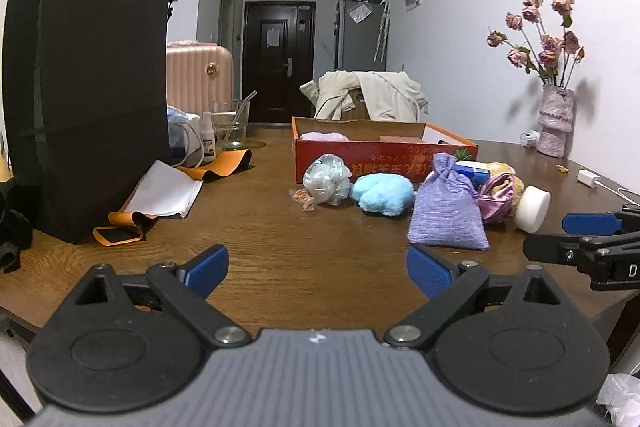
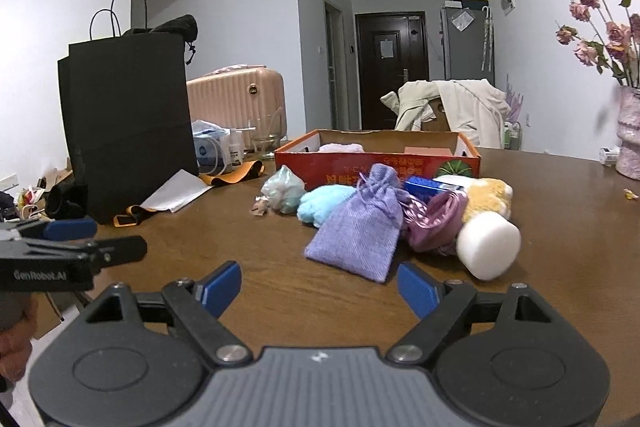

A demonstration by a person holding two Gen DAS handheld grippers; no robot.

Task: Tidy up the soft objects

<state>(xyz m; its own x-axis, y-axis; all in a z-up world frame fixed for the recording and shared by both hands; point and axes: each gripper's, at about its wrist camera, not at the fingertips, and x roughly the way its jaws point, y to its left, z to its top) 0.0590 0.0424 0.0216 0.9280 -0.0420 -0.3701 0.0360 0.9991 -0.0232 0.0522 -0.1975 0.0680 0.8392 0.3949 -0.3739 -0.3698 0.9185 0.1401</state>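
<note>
A: Grippers?
B: Left gripper (image 1: 318, 273) spread wide, nothing between the blue pads, hovering over bare wooden table (image 1: 280, 227). Right gripper (image 2: 319, 293) also wide and empty, beside it on the right.
A: Soft stuff?
B: Nearest is the purple drawstring pouch (image 2: 356, 227), lying just beyond the right gripper. Right of it a white foam cylinder (image 2: 488, 247), touching a pink satin cloth (image 2: 434, 221). Behind those a yellow plush (image 2: 488, 197) and a blue box (image 2: 424, 187).
A: Left of the pouch?
B: Light blue fluffy ball (image 2: 320, 205), then a pale mesh puff (image 2: 282, 189).
A: Farther?
B: Red cardboard box (image 2: 376, 169), open, with a pale pink fluffy piece (image 2: 342, 148) inside. Black paper bag (image 2: 128, 123) far left.
</note>
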